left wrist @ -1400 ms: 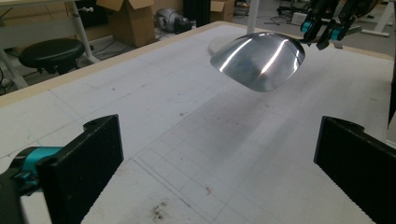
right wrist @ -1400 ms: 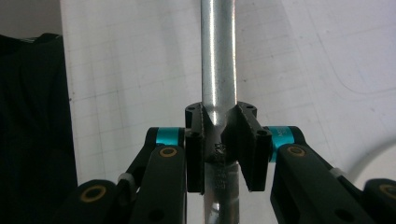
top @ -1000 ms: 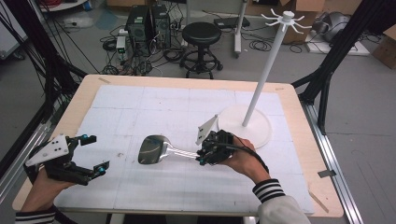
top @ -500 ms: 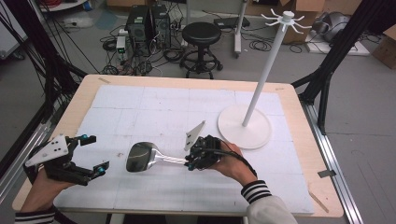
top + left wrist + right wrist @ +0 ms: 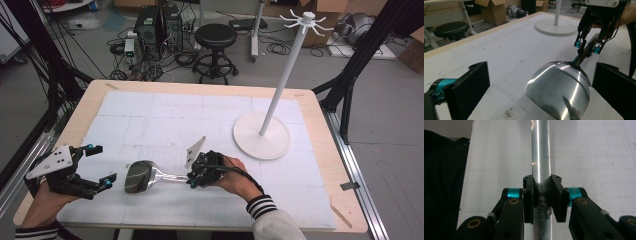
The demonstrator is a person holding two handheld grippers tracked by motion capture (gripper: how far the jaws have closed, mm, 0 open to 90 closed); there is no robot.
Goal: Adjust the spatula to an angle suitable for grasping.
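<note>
Pointing left, the spatula (image 5: 150, 176) lies seemingly level.

You had a wooden table (image 5: 327, 131) covered by a white gridded mat (image 5: 165, 120); on the mat stood the white stand's round base (image 5: 261, 135), well right of the metal spatula (image 5: 140, 176).

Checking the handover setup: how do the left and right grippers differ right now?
The right gripper is shut on the shiny metal spatula's handle, while the left gripper is open and holds nothing. The right one sits near the white mat's middle; the left waits at the table's left edge. Both have black fingers with teal joints.
</note>
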